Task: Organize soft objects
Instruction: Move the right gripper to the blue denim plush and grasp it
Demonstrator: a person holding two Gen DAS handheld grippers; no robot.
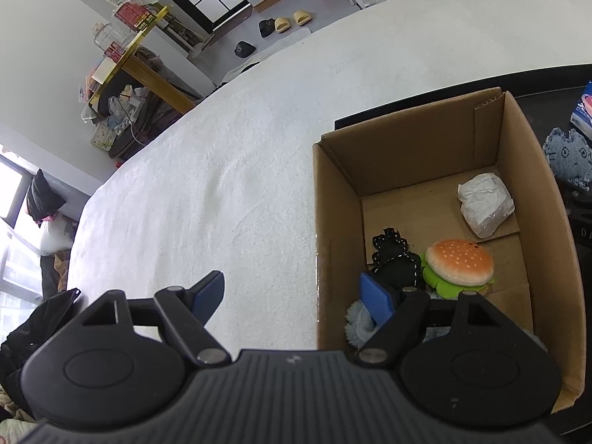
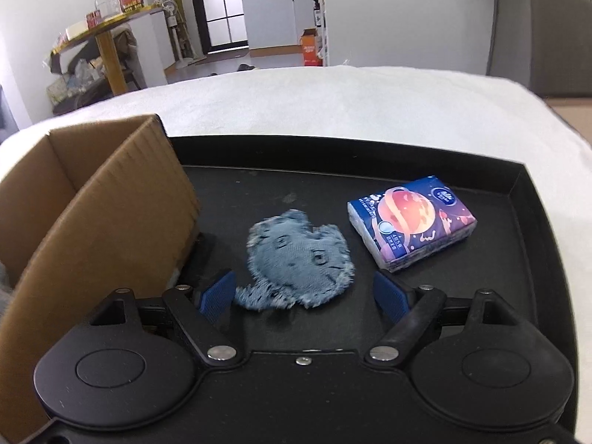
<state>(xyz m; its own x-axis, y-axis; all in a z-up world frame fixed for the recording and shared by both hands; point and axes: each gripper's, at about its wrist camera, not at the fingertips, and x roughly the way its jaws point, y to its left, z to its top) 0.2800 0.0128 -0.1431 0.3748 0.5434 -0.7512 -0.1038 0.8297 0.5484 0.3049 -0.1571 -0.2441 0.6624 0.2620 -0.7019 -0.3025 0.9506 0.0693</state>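
A brown cardboard box point(image 1: 547, 199) stands on a white cloth. Inside lie a burger plush point(image 1: 458, 264), a black dotted soft toy point(image 1: 394, 259), a white wrapped bundle point(image 1: 484, 203) and a pale fluffy piece point(image 1: 359, 323). My left gripper point(image 1: 294, 296) is open and straddles the box's left wall, one pad outside, one inside. In the right wrist view a blue denim cat patch point(image 2: 299, 259) lies on a black tray point(image 2: 525, 296) beside the box point(image 2: 111, 214). My right gripper point(image 2: 305, 294) is open, low over the patch, its pads not touching it.
A blue tissue pack point(image 2: 410, 222) lies on the tray right of the patch. The white cloth point(image 1: 222, 170) spreads left of and behind the box. A cluttered yellow-edged table point(image 1: 122, 55) and slippers point(image 1: 292, 20) on the floor lie beyond it.
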